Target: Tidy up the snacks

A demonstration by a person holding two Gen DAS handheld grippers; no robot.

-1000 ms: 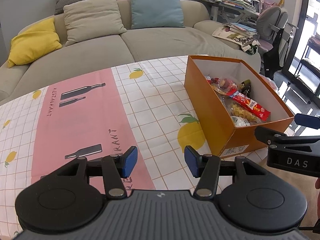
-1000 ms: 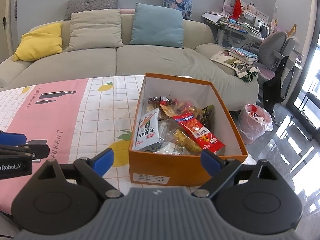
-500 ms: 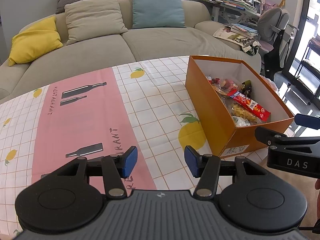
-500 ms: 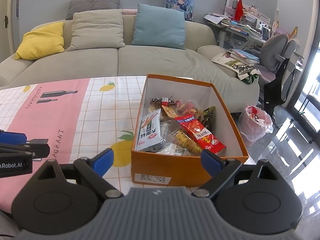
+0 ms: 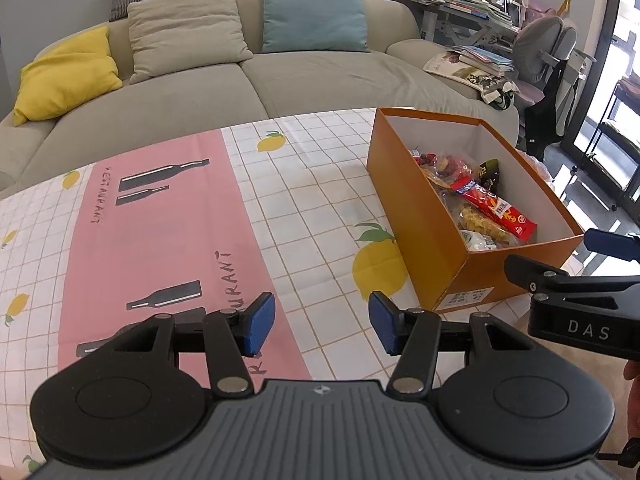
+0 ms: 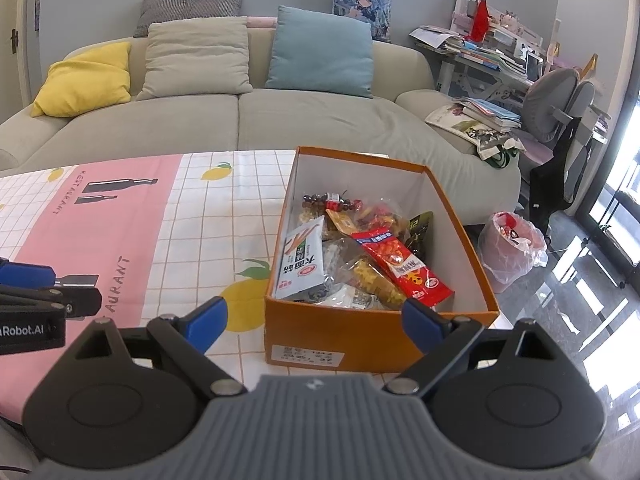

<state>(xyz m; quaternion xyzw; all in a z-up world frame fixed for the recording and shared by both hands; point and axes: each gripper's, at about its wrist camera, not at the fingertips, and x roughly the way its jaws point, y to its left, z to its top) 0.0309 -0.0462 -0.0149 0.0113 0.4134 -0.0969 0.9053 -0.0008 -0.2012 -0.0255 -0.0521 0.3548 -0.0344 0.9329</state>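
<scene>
An orange cardboard box stands at the table's right end, also in the left wrist view. It holds several snack packs, among them a red pack and a white pack. My right gripper is open and empty, just in front of the box's near wall. My left gripper is open and empty, above the tablecloth to the left of the box. Each gripper shows at the edge of the other's view.
The table carries a pink and white checked cloth with lemons. A beige sofa with cushions stands behind it. A bin with a plastic bag and a grey chair stand to the right.
Both views have shifted slightly, as the grippers drift a little back and up. Both stay open and empty. The box and snacks have not moved.
</scene>
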